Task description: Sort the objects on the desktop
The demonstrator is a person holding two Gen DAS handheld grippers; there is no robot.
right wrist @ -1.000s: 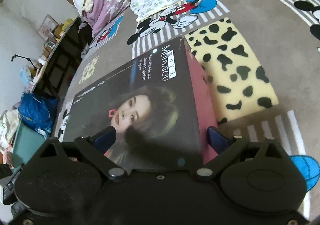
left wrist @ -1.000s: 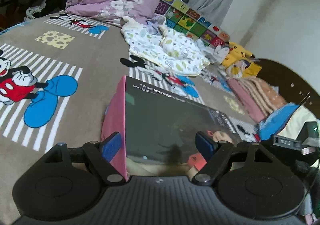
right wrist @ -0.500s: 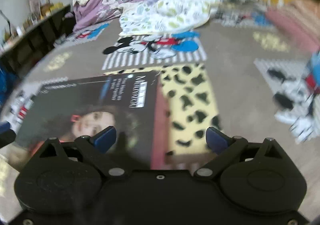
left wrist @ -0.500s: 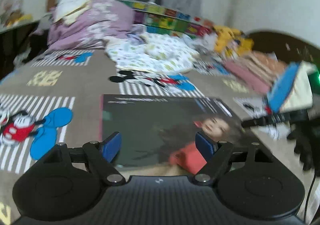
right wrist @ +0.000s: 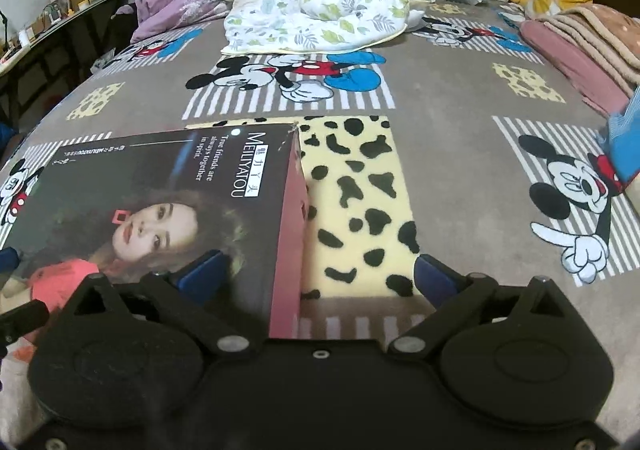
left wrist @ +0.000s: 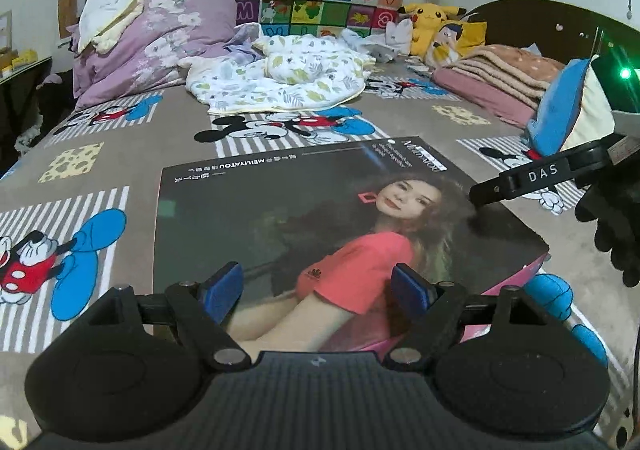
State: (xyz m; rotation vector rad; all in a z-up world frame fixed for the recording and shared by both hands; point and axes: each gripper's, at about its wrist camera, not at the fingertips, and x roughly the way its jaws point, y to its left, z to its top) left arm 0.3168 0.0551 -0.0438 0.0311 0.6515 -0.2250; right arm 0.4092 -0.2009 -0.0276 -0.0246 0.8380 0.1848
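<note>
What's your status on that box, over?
Left gripper open, over the box. Right gripper open, straddling its pink side edge. Box flat on the Mickey blanket. Nothing in the way.

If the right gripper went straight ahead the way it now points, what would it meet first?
Probably the pink side edge of the box, which lies between the open fingers of the right gripper. Past it is only the Mickey bedspread, then the leaf-print quilt. Depth is uncertain.

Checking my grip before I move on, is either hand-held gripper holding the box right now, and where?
Neither. Both the left hand-held gripper and the right hand-held gripper are open, and the box lies flat on the bedspread.
</note>
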